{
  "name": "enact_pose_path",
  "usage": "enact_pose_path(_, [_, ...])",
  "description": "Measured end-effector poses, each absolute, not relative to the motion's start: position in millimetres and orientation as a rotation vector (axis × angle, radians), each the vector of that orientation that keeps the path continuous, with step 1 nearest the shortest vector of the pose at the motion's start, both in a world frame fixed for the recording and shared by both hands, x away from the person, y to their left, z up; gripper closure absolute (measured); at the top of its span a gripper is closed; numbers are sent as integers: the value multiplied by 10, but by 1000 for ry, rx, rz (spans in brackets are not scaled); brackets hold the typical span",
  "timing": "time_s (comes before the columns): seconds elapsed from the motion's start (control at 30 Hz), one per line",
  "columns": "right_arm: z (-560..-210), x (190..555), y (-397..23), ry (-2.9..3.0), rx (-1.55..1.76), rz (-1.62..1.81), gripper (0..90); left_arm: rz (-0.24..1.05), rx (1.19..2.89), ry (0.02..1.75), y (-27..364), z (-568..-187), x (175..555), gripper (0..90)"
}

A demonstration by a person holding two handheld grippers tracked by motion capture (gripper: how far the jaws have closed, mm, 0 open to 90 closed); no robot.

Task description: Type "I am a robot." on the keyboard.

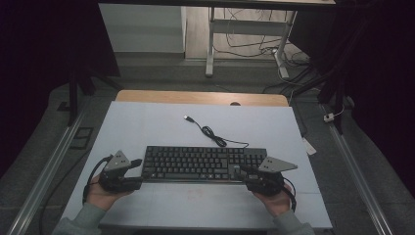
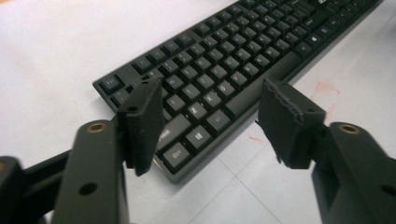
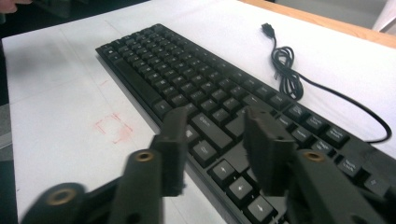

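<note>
Flanking keyboard (image 1: 203, 163) ends, left tool (image 1: 138, 171), right tool (image 1: 243, 175), jaws parted

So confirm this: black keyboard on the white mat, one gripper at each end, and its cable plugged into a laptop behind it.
Not the cable. The high view shows the cable lying loose on the white mat, its plug free. The keyboard, left gripper and right gripper are as you said.

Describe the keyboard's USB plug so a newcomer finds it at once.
On the white table, start at the black keyboard between the two grippers. Follow its black cable away from the person, past the coiled bundle. The USB plug is the small dark tip lying loose, alone.
</note>
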State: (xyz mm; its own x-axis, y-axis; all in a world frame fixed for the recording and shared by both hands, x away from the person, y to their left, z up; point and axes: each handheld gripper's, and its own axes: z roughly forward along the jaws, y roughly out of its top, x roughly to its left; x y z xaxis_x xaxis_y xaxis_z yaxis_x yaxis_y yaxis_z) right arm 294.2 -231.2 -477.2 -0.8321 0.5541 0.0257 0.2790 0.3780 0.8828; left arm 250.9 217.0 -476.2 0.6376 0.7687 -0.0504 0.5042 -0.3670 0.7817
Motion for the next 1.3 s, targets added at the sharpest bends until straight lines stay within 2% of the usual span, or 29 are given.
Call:
enact_pose_path(0.03, [-4772,2942,-2312,2366,736,1435,648,422,2052,991,2166,-4750,2516,416])
enact_pose_path(0.1, [-4753,2948,-2282,2373,717,1439,744,422,2062,992,2157,-4745,2527,480])
enact_pose_path(0.3, [-4756,2994,-2165,2380,713,1403,880,426,2085,985,2147,-4789,2573,643])
enact_pose_path(0.53, [-4736,3052,-1947,2397,678,1382,897,407,2088,970,2149,-4796,2603,877])
enact_pose_path(1.07, [-4687,3236,-1605,2406,642,1365,896,404,2163,997,2053,-4865,2792,891])
enact_pose_path(1.3, [-4778,3359,-1433,2407,681,1389,896,405,2184,1004,2041,-4934,2834,891])
